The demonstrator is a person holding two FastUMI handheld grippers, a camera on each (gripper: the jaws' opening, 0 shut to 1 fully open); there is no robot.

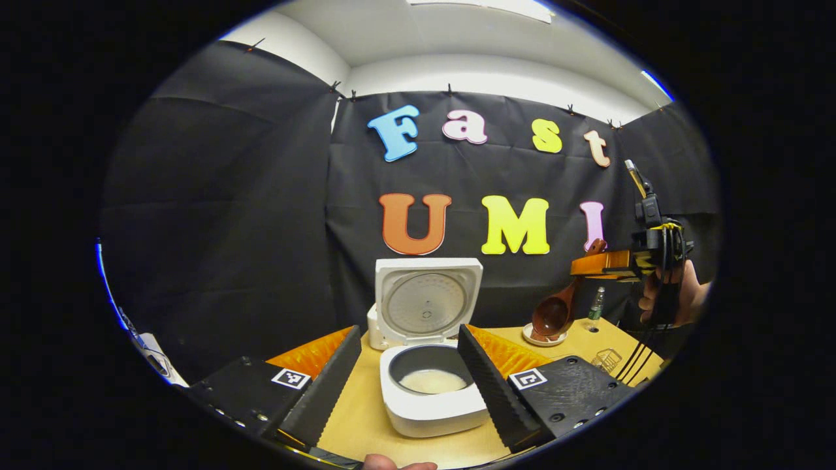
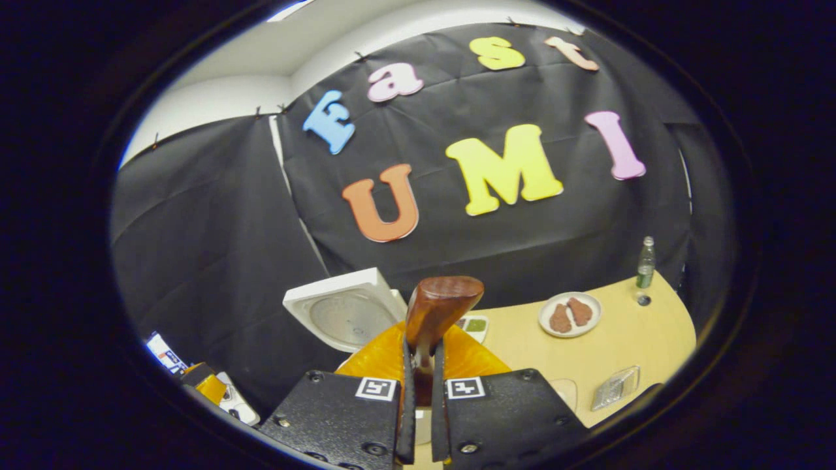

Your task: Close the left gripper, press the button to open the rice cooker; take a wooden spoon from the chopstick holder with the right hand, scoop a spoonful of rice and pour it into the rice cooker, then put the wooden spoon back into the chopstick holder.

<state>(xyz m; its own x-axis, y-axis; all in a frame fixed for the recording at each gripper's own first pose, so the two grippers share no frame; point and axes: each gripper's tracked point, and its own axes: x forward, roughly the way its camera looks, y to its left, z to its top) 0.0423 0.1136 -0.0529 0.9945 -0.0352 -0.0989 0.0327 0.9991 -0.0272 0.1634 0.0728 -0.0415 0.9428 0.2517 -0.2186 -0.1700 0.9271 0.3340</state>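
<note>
Now the right gripper (image 2: 418, 365) pinches the wooden spoon (image 2: 439, 307), bowl ahead of its fingertips

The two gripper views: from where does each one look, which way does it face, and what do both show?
Left gripper view: rides on the left tongs, low over the table, facing the open rice cooker; its own spread fingers show, and farther off a hand.
Right gripper view: rides on the right tongs, facing the wall; its fingers clamp the wooden spoon.
Shared: cooker lid, plate, bottle, spoon.
</note>
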